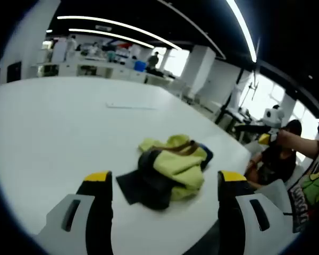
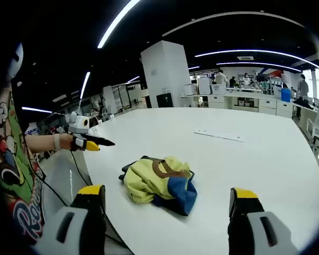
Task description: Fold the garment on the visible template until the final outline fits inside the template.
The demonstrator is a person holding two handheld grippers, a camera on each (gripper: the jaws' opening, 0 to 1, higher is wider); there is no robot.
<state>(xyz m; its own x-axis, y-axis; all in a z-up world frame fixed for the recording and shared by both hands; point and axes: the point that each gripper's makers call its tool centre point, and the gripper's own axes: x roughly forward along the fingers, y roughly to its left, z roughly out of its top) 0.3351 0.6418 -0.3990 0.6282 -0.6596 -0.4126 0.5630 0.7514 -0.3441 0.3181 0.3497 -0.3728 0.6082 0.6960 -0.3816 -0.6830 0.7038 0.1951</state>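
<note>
Left gripper view: both grippers, left gripper (image 1: 162, 183) and right gripper (image 2: 167, 197), hang released above the crumpled garment (image 1: 170, 170) (folding seemingly unstarted), so spreading it flat likely comes next.

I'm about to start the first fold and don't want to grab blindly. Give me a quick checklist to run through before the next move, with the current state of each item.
1. Garment on the white table: ok, lying in a crumpled heap.
2. Garment spread flat for folding: not ok, bunched up.
3. Template outline found: cannot tell; a thin pale strip lies farther back, apart from the garment.
4. Left gripper open and free: ok, jaws apart, holding nothing.
5. Right gripper open and free: ok, jaws apart, holding nothing.
6. Garment away from the table edge: not ok, near the edge.
</note>
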